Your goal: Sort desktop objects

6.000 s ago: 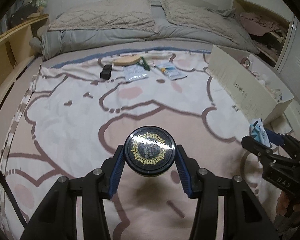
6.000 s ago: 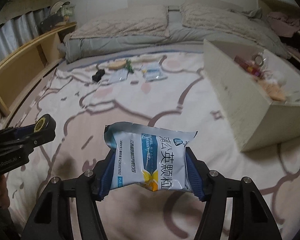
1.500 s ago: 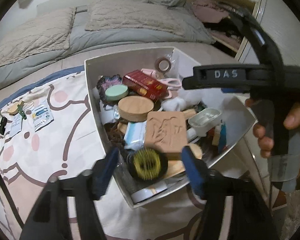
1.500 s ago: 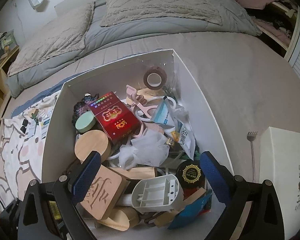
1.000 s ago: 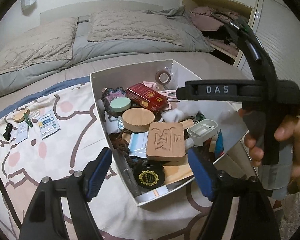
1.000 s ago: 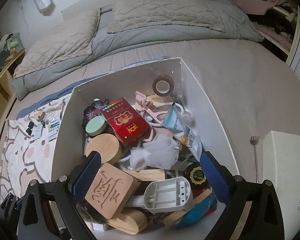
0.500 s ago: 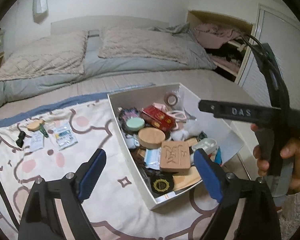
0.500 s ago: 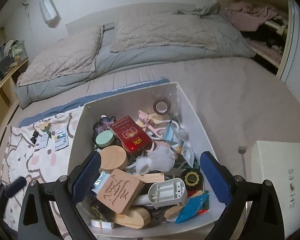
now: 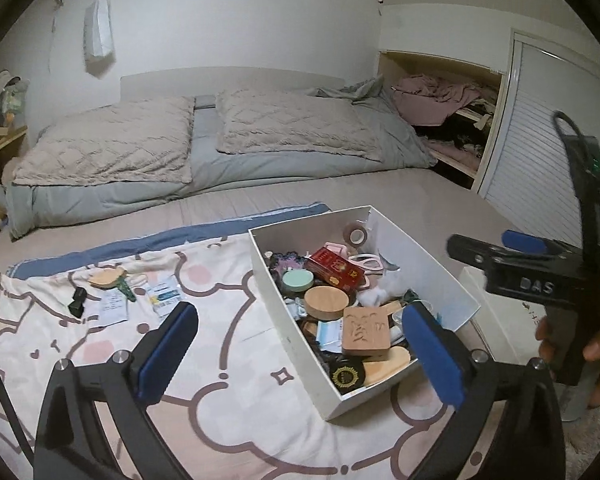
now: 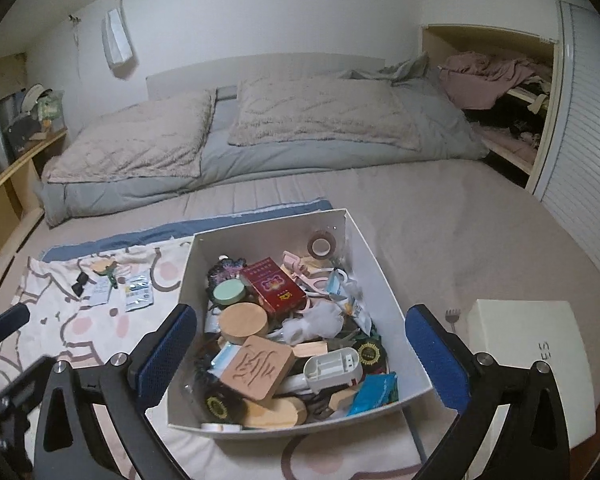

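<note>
White box (image 10: 384, 304) sits on the bed, right of the patterned blanket (image 9: 220, 400), already crowded. Both grippers hang above its near end, empty.

Left gripper (image 9: 300, 354): jaws opening, near full spread, nothing between the pads. Right gripper (image 10: 300, 356): jaws wide apart, nothing held.

Step in hand, as I judge it: drop done, head to the leftover pile on the far left of the blanket. Left there: black clip-like item (image 9: 77, 301), two sachets (image 9: 163, 294), a wooden piece with a green bit (image 9: 107, 278). Best way: clear the box wall first, swing left, keep jaws wide, come down over one item at a time. Sachets lie flat on soft cloth, so pinch an edge, not the blanket.

Box contents: red carton (image 10: 272, 286), mint round lid (image 10: 229, 292), round wooden lid (image 10: 244, 320), carved wooden block (image 10: 258, 368), tape roll (image 10: 321, 245) at the far corner, black round tin with gold print (image 9: 346, 374) at the near wall, white plastic case (image 10: 332, 364), blue packet (image 10: 374, 394), pink scissors (image 9: 364, 260). More underneath, too jumbled to tell.

White shoebox (image 10: 532, 360) stands right of the box, closed.
</note>
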{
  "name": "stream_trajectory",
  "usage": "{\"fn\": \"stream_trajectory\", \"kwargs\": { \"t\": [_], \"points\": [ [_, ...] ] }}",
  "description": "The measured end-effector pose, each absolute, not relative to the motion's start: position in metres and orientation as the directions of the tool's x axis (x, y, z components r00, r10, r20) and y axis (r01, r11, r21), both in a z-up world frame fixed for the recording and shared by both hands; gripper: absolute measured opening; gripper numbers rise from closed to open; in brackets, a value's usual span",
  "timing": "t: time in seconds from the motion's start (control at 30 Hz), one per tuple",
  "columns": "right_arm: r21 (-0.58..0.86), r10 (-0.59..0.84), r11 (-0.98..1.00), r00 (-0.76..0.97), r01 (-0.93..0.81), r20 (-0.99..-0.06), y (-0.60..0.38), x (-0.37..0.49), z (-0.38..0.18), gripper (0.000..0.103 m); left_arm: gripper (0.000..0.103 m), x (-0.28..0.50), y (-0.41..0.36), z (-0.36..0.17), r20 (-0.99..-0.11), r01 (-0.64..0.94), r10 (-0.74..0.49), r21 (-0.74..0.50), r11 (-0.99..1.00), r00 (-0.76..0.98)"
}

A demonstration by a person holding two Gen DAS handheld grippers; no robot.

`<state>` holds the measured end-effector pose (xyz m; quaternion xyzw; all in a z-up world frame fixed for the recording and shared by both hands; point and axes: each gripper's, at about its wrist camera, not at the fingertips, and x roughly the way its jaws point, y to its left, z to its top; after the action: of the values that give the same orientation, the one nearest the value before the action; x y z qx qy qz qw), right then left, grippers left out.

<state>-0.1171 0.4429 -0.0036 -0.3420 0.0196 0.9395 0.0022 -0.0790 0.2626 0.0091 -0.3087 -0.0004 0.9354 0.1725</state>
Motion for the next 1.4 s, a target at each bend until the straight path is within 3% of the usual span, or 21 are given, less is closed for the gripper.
{"fn": "stream_trajectory", "kwargs": {
  "t": [0.53,1.4],
  "points": [
    [0.009,0.010,-1.000,-0.781,-0.020,-0.624,0.406,-0.055,0.003,0.103,0.103,-0.057,0.221,0.028,-0.544,-0.310,0.333,-0.137,-0.941,-0.770],
    [-0.007,0.077,-0.995,-0.765,-0.095,-0.639,0.373,0.007,-0.016,0.103,0.103,-0.027,0.197,-0.003,-0.632,-0.310,0.258,-0.028,-0.950,-0.731]
  ]
}}
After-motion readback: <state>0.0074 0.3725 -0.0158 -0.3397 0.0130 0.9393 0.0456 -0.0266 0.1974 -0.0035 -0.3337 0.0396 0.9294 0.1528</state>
